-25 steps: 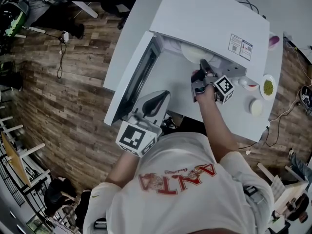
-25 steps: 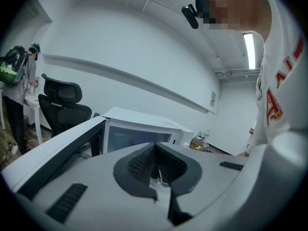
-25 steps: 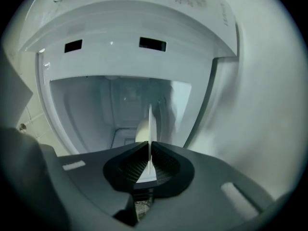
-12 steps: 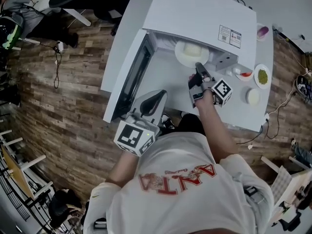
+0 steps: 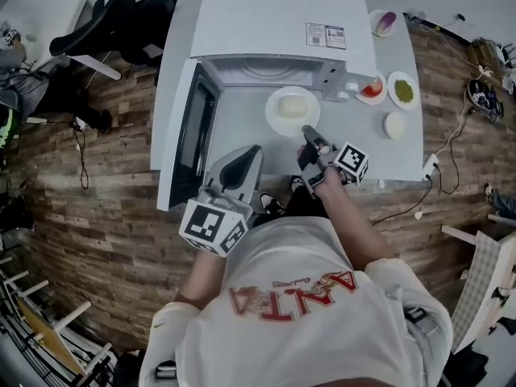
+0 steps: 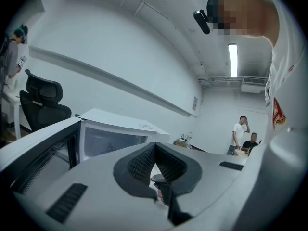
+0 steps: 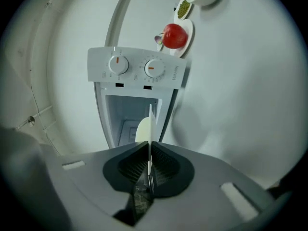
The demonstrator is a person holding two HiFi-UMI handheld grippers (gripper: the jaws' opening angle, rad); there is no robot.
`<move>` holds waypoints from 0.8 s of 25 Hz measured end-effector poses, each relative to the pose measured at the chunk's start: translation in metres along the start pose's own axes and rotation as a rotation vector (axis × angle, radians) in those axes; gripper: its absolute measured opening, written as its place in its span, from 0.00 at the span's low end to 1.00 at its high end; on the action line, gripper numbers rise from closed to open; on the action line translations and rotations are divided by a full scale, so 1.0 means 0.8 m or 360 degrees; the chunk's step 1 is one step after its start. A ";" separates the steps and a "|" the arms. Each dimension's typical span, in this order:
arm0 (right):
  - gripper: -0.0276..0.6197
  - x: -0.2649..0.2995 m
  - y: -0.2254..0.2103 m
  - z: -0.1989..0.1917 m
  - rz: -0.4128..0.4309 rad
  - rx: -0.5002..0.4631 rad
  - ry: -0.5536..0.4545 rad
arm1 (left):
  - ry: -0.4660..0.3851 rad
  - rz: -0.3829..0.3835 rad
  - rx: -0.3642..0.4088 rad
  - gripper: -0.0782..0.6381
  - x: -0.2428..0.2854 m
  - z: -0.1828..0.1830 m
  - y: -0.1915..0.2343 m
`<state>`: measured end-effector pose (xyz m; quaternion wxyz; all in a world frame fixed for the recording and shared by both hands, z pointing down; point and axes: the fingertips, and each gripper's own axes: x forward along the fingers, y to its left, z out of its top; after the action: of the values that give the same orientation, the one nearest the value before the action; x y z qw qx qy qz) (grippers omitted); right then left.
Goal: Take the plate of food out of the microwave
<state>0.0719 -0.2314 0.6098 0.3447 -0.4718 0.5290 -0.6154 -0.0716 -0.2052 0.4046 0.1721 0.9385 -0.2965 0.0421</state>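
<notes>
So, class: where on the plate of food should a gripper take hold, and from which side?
The thin near rim, from the person's side, one jaw above and one below: the plate is flat, with food in its middle. The right gripper grips there.

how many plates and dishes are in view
5: the white round plate of pale food in front of the white microwave, plus four small dishes right of it: purple-filled, red-filled, green-filled, plain white.
</notes>
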 end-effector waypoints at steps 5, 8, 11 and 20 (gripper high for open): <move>0.08 -0.057 -0.035 0.001 -0.0068 0.0016 -0.0060 | 0.0034 -0.0141 0.0010 0.12 0.018 -0.011 -0.034; 0.08 -0.086 -0.054 0.013 -0.0102 0.0027 -0.0123 | 0.0056 -0.0211 0.0026 0.12 0.028 -0.017 -0.051; 0.08 -0.109 -0.070 0.029 -0.0126 0.0038 -0.0184 | 0.0084 -0.0261 0.0034 0.12 0.037 -0.021 -0.065; 0.08 -0.149 -0.107 0.075 -0.0182 0.0075 -0.0338 | 0.0137 -0.0303 0.0060 0.12 0.047 -0.035 -0.082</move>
<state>0.1731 -0.1234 0.6675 0.3740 -0.5555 0.4472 -0.5929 -0.0022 -0.1657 0.4177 0.1702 0.9627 -0.1975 0.0716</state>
